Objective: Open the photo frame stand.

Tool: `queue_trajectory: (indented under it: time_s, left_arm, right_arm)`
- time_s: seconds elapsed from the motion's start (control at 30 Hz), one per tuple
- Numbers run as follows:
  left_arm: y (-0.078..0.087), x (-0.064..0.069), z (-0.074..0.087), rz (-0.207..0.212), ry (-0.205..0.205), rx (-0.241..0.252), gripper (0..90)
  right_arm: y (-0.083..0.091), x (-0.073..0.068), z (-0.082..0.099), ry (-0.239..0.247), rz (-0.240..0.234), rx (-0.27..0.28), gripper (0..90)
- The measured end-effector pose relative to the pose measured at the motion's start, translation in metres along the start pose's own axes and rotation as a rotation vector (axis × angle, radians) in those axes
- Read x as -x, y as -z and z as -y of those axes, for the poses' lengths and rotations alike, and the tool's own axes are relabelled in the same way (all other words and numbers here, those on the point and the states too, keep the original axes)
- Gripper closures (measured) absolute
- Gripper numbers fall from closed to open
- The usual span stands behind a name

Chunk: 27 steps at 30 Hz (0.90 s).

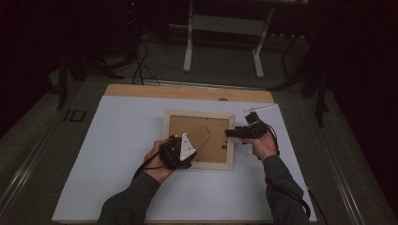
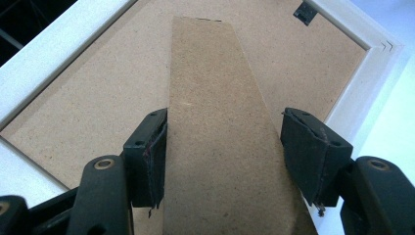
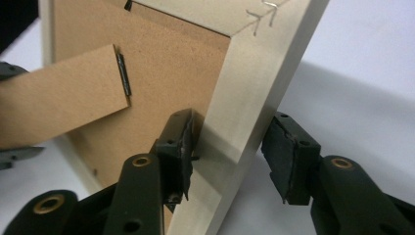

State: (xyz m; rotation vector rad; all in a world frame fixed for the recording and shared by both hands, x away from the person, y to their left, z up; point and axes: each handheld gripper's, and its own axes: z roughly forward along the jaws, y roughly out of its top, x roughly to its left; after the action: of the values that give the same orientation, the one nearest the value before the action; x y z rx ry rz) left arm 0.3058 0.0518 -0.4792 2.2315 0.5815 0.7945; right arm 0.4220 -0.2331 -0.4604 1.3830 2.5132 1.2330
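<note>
We see a light wooden picture frame [image 1: 199, 139] lying back-side up near the middle of the white table sheet [image 1: 117, 154], its brown backing board [image 2: 98, 98] facing us. From the board a brown easel stand [image 2: 215, 127] of the same fibreboard folds out, hinged by a small dark metal strip [image 3: 124, 74].

In the left gripper view, the left gripper [image 2: 222, 147] straddles the stand's wider end; one pad [image 2: 154, 147] lies against the stand's edge, the other pad [image 2: 306, 147] stands just clear of it, so the jaws are spread and not pinching.

In the right gripper view, the right gripper [image 3: 230, 152] straddles the frame's right-hand rail [image 3: 235, 137]. One pad [image 3: 183, 142] sits at the rail's inner side; the other pad [image 3: 284, 156] is apart from the outer side, the jaws spread.

In the high view, both hands enter from below, the left hand [image 1: 159, 161] at the frame's lower left corner, the right hand [image 1: 264, 145] beside its right edge
</note>
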Motion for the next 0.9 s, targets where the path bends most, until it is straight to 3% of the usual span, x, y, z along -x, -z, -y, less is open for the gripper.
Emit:
queue_trajectory:
  time_s: [0.2,0.37,0.53,0.6,0.77,0.83,0.9]
  left_arm:
    - [0.0,-0.001,0.002,0.009,0.013,0.008,38.5]
    - [0.0,-0.005,0.002,0.04,0.056,0.004,38.5]
    - [-0.002,-0.01,0.003,0.087,0.126,0.007,38.4]
    - [-0.003,-0.015,0.005,0.118,0.18,0.004,37.3]
    - [-0.006,-0.031,0.009,0.245,0.35,0.011,37.8]
    - [-0.008,-0.037,0.011,0.305,0.412,-0.003,40.3]
    - [-0.011,-0.044,0.014,0.405,0.498,-0.006,44.5]
  right_arm:
    - [0.002,0.002,0.003,-0.014,-0.02,0.017,57.7]
    - [0.002,0.001,0.003,-0.019,-0.011,0.021,58.0]
    - [0.003,0.001,0.004,-0.022,-0.005,0.029,58.3]
    - [0.003,0.001,0.005,-0.023,-0.005,0.036,58.3]
    - [0.003,0.001,0.006,-0.027,-0.006,0.045,58.4]
    - [0.003,0.002,0.007,-0.027,-0.006,0.046,58.4]
    - [0.003,0.001,0.007,-0.025,-0.006,0.047,58.4]
